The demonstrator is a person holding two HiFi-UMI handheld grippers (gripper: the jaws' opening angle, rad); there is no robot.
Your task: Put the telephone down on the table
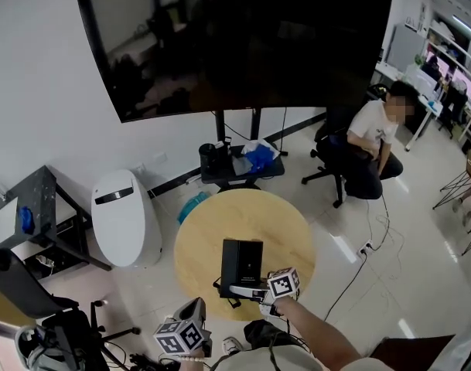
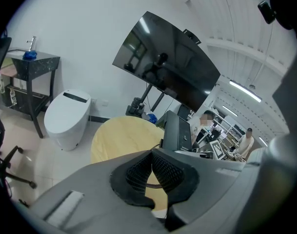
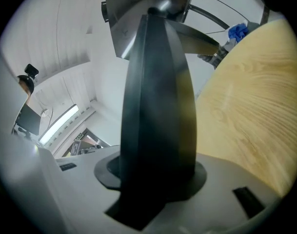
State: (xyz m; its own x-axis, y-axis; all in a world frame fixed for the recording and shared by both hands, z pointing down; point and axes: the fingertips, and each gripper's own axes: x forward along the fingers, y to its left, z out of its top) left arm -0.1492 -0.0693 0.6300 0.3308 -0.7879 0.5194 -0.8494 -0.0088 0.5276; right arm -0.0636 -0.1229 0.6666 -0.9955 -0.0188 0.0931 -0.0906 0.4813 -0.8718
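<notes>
**Telephone over the table, not yet released**

Status: the right gripper has its jaws closed on the black telephone, clamping it at the near end. In the right gripper view the dark body fills the space between the jaws, and the wood grain of the table lies close beside it. The set sits over the near half of the round top. No view shows whether its underside rests on the wood.

The left gripper hangs off the near edge of the table. Its ribbed pads meet at the tips and nothing is between them.

Judgement: carry done, placement nearly done. Left to do: settle the set flat, open the jaws, draw back.

Surroundings:
- Tabletop is bare apart from the telephone, so nothing blocks the drop.
- The large dark screen on its stand is behind the table.
- The white rounded unit is on the floor to the left.
- The seated person is well apart at the right.
- A floor cable runs near the table, clear of the work.
</notes>
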